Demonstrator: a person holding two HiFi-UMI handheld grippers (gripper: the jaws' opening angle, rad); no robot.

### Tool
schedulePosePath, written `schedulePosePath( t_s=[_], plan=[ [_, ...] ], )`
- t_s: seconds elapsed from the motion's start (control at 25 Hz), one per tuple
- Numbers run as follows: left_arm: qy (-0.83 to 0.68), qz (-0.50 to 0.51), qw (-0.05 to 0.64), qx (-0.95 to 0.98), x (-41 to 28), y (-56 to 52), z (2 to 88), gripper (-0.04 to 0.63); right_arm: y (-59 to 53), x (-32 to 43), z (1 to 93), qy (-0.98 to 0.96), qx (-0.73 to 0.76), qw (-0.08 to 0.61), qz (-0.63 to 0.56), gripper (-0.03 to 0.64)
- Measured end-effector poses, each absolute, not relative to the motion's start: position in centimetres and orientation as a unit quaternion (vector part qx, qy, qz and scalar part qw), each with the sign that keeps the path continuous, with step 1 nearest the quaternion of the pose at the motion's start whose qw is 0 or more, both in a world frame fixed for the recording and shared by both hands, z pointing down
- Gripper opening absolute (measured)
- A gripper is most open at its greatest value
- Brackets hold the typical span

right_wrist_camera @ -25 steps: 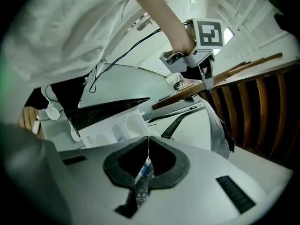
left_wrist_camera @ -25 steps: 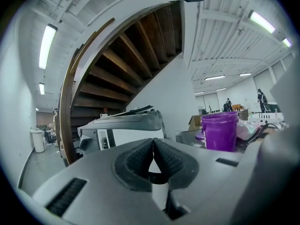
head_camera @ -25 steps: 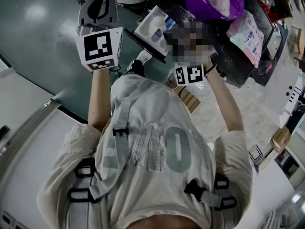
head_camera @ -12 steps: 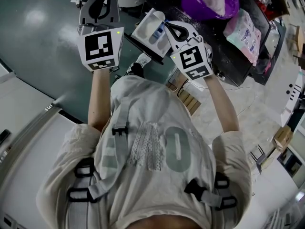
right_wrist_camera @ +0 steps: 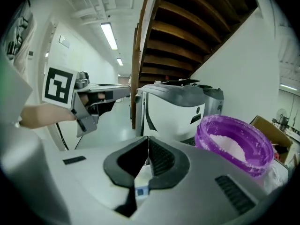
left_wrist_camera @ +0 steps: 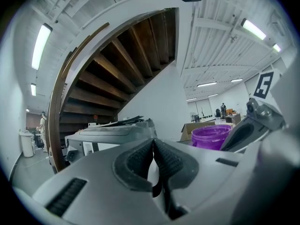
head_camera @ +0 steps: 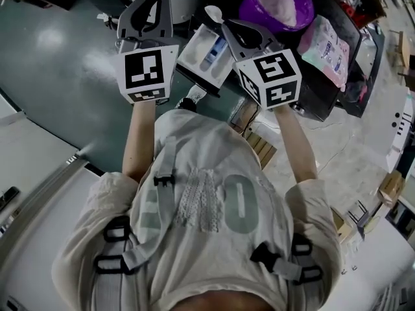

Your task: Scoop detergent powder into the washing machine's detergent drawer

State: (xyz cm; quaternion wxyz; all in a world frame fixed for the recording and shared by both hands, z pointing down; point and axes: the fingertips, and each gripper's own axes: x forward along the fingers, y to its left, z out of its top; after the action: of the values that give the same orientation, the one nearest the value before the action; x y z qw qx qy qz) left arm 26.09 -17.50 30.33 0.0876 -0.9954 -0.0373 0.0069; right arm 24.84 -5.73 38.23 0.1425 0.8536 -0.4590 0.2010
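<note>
- We read the left gripper [left_wrist_camera: 153,143] as closed: pads pressed together, nothing between them
- In the head view it sits upper left, raised over the green floor and just left of the drawer [head_camera: 202,47], not touching it
- Right gripper [right_wrist_camera: 148,139] is clamped: pads meet at the tip with a thin white strip caught between them lower down
- In the head view that strip runs out into a white spoon [head_camera: 212,11] past the jaw tips, so we take it as the spoon handle
- Spoon bowl is at upper centre of the head view, just above the drawer's far edge and left of the tub [right_wrist_camera: 220,157]; we can't tell if it carries any powder
- Drawer is white with a blue insert, at upper centre of the head view between the two grippers; contents too small for us to read
- Tub is purple and open, with a white mound of powder [right_wrist_camera: 230,144] inside and residue on the rim; it fills the lower right of the right gripper view
- Washer [right_wrist_camera: 178,107] stands behind the tub at centre of that view, grey lid over a white body
- Pink and white bag [head_camera: 324,44] lies right of the tub in the head view, on the dark surface
- Both marker cubes face the head camera, with the person's forearms reaching up to them
</note>
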Motion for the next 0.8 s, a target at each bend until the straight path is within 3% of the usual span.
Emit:
schedulePosePath(
  t_s=[0.8],
  plan=[
    [-0.127, 0.055, 0.080, -0.987, 27.1, -9.9, 25.5, 0.021, 0.3, 27.2, 25.1, -0.264, 0.963, 0.045, -0.024, 0.011]
  ],
)
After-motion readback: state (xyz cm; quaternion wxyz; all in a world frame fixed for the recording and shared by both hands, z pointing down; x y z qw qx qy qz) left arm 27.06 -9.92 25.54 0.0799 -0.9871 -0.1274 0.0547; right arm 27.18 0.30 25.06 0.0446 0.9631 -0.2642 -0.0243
